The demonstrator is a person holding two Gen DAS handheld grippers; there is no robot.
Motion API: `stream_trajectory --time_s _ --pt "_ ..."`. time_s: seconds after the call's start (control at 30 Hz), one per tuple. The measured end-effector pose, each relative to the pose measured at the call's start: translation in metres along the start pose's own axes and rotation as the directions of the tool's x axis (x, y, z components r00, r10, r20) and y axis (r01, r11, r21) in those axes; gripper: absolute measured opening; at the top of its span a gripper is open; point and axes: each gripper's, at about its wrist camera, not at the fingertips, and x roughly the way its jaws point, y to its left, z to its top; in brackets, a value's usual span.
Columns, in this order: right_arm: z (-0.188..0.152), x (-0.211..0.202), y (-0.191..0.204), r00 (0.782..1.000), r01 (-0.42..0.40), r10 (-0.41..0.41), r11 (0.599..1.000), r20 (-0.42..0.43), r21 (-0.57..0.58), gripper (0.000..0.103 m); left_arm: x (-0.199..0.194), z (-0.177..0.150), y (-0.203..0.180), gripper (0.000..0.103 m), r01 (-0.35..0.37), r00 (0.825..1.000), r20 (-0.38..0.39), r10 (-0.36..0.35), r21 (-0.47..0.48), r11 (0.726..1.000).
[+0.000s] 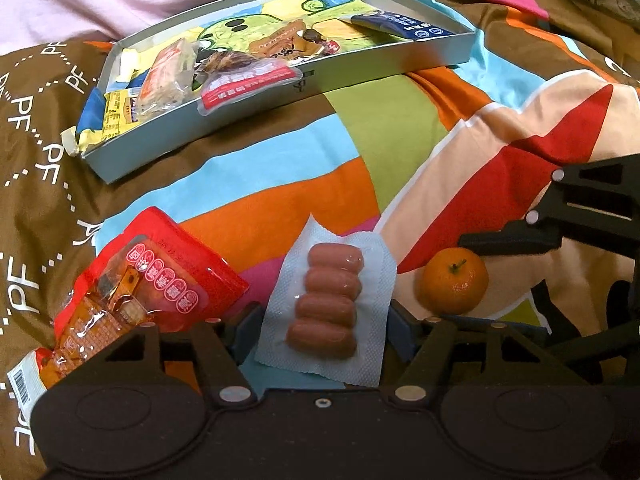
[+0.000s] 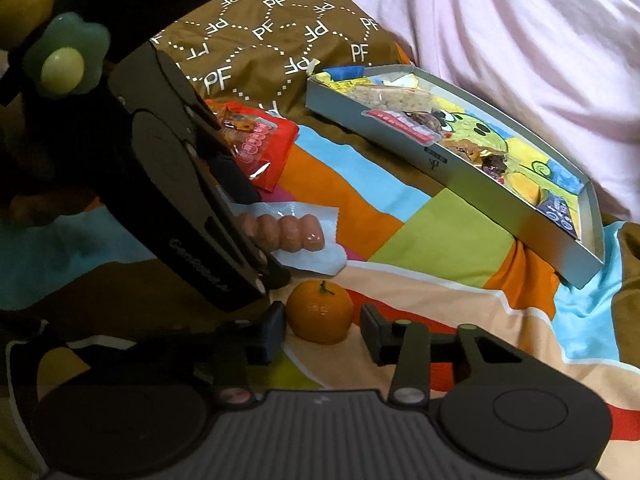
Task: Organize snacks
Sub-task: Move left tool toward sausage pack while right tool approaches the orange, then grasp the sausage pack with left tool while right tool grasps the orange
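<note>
Matte black left gripper (image 1: pixel 320 330) with 2 round silver pivot pins, a small centre screw and 2 raised discs. Black right gripper (image 2: pixel 322 330) with ribbed grey plate, silver pins, blue-grey fingertips (image 2: pixel 274 330). Faint lettering along 1 side.

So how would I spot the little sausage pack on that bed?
Find the grey tray on the striped bedspread, then look nearer. The sausage pack lies between a red bag and a tangerine. It alone is clear, showing four pink sausages.
</note>
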Motion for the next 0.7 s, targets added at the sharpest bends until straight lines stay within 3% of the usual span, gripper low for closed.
stream_trajectory --time_s 0.23,0.43,0.7 --pt "0.001 -0.001 -0.002 1.0 -0.002 0.002 1.0 -0.003 0.028 0.04 -0.002 0.001 -0.006 0.066 -0.034 0.999 -0.004 0.034 0.015 0.999" --pt "0.001 -0.002 0.004 0.999 0.032 -0.032 0.999 -0.003 -0.014 0.04 -0.006 0.002 -0.011 0.06 -0.068 0.998 -0.009 0.068 0.018 0.998" --pt "0.003 -0.004 0.009 0.996 0.091 -0.092 0.995 -0.01 -0.037 0.04 -0.01 0.005 -0.005 0.058 -0.027 0.999 -0.032 0.026 -0.041 0.999"
